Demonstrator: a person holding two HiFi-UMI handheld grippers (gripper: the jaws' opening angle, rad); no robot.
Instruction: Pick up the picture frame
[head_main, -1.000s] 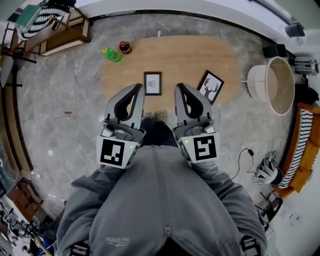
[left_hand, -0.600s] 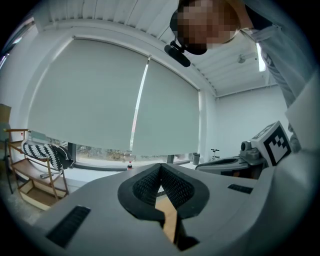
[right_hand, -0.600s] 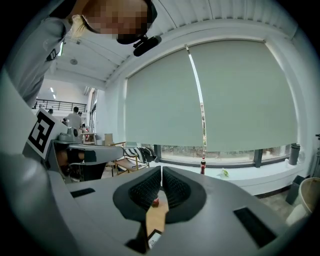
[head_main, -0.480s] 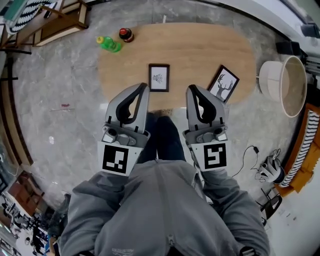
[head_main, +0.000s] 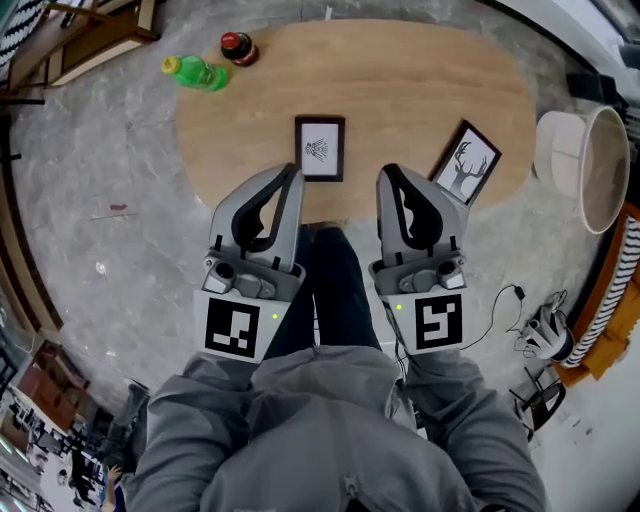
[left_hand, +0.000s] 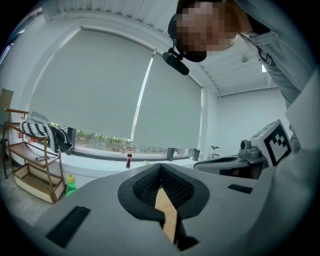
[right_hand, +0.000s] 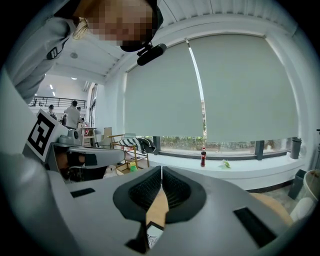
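Overall: a person in a grey top (head_main: 340, 430) stands over an oval wooden counter (head_main: 420, 70), one gripper in each hand.
left gripper (head_main: 292, 172): lower centre-left; jaws closed on each other with nothing between them; tip over the counter's near edge.
right gripper (head_main: 388, 172): lower centre-right, alongside the left one; jaws pressed together, empty.
frame (head_main: 320, 148): black, lying flat on the counter near its near edge, centre of the head view, just above and between the two gripper tips; neither touches it. A corner of it shows under the jaws in the right gripper view.
deer frame (head_main: 466, 165): flat, turned at an angle, at the counter's near-right edge.
cola bottle (head_main: 237, 46): upper left, on the counter's far-left end; dark drink inside, red cap.
green bottle (head_main: 195, 72): just left of the cola bottle; green drink inside, yellow cap.
tub (head_main: 560, 150): white, round, on the floor off the counter's right end; only its beige inner wall shows.
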